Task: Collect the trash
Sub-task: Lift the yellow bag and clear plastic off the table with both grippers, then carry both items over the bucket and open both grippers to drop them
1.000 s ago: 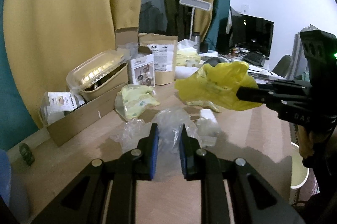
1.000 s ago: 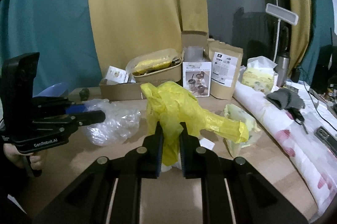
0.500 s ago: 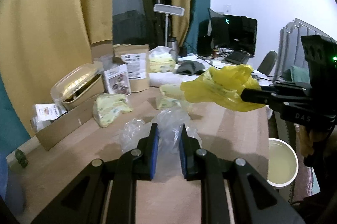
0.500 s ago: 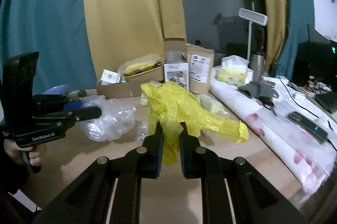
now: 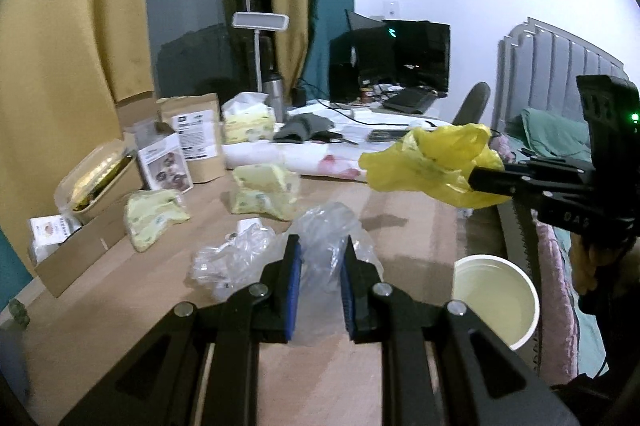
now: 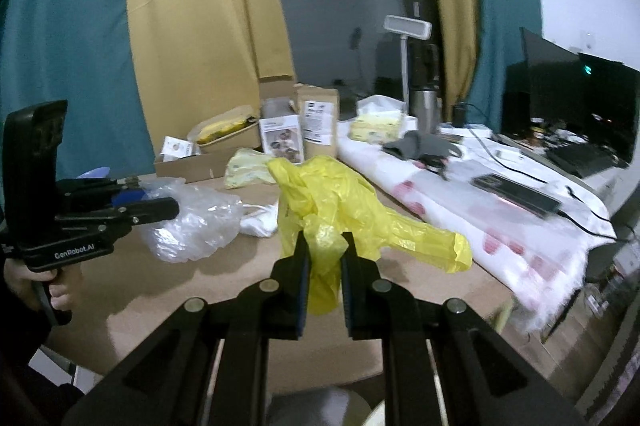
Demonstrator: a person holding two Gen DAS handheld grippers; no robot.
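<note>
Left wrist view: white bin (image 5: 496,300) below-right of left gripper (image 5: 320,258), jaws pinching clear plastic bag (image 5: 280,254). Right gripper (image 6: 324,258) jaws clamp yellow bag (image 6: 344,209), nearer bin, prob drops first.

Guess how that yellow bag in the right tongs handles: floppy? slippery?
Likely floppy: the yellow bag droops and crumples around the right tongs, with a loose tail hanging sideways. Probably very light, since a small pinch carries it. Thin glossy film may slip.

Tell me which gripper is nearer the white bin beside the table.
Right. The right gripper, holding the yellow bag, hangs almost above the white bin; the left gripper is over the table.
</note>
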